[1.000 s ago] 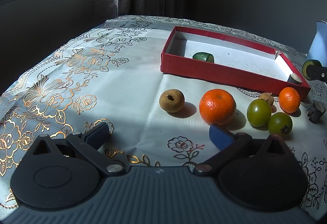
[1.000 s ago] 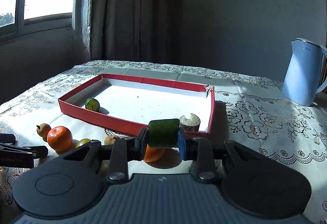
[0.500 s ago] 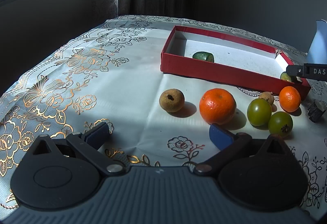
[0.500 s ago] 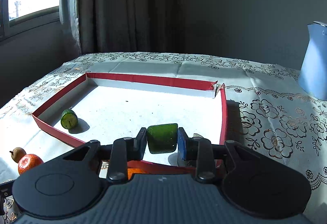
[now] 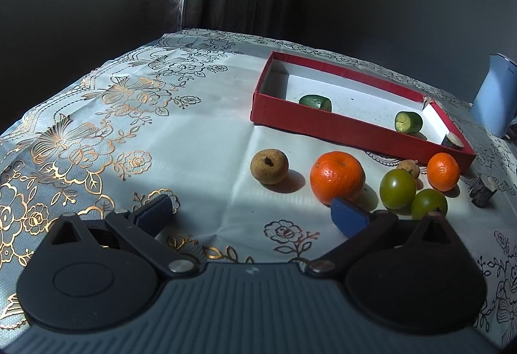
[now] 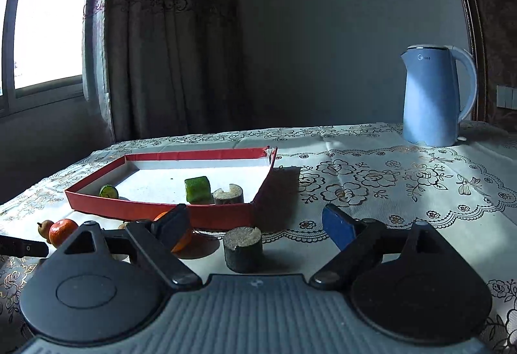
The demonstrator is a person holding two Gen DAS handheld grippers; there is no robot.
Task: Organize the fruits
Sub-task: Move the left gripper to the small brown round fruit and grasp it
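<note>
Currently both grippers stand wide open and hold nothing, above a table with bare cloth left of the fruit.

Tablecloth (image 5: 181, 140) lies bare from its left edge to the red tray (image 5: 323, 124), whose low walls enclose two green cut pieces: one (image 5: 315, 102) near the left wall, one (image 5: 408, 122) near the right corner. Before the tray sit a large orange (image 5: 337, 177), brown fruit (image 5: 269, 166), small orange (image 5: 443, 171) and two green fruits (image 5: 397, 188). Left gripper (image 5: 250, 213) hovers before these. Right gripper (image 6: 255, 223) hangs over a dark cylinder (image 6: 243, 249) just outside the tray.
</note>
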